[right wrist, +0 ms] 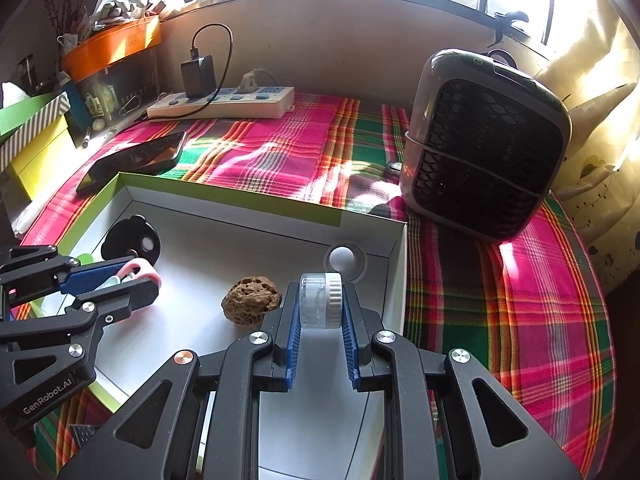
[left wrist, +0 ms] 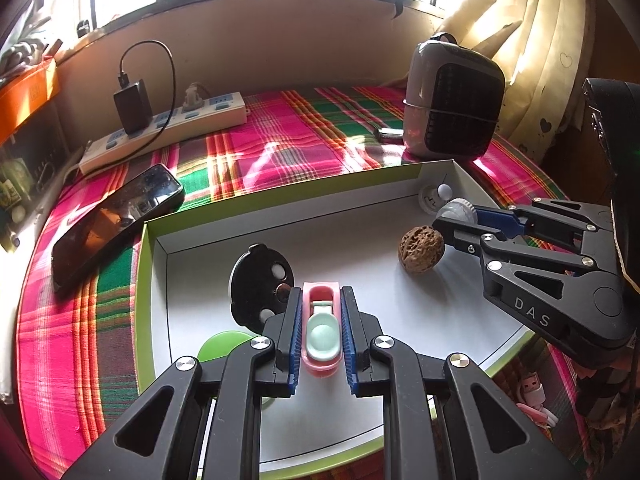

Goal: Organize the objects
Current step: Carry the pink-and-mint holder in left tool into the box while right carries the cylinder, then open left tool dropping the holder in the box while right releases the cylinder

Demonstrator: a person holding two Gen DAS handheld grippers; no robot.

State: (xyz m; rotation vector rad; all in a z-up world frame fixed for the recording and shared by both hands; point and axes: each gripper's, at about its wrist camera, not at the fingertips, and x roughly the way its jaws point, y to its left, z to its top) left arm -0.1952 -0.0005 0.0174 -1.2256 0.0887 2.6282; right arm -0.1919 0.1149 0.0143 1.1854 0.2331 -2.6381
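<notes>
A shallow white box with green rim [left wrist: 280,200] [right wrist: 224,190] lies on the plaid cloth. My left gripper [left wrist: 321,300] is shut on a pink and mint clip-like object [left wrist: 321,328] [right wrist: 142,269], held over the box's near left part. My right gripper [right wrist: 320,300] [left wrist: 452,220] is shut on a small clear jar with a white cap [right wrist: 320,300] [left wrist: 460,210], held over the box's right side. A brown walnut [left wrist: 421,252] [right wrist: 251,299] lies in the box between them. A black round piece [left wrist: 260,284] [right wrist: 130,240], a green disc [left wrist: 222,344] and a white knob [left wrist: 434,196] [right wrist: 343,259] also lie in the box.
A black phone [left wrist: 116,220] [right wrist: 136,158] lies left of the box. A white power strip with a charger [left wrist: 168,128] [right wrist: 224,100] sits at the back. A grey heater [left wrist: 452,104] [right wrist: 484,148] stands at the back right. Boxes [right wrist: 36,136] stand at far left.
</notes>
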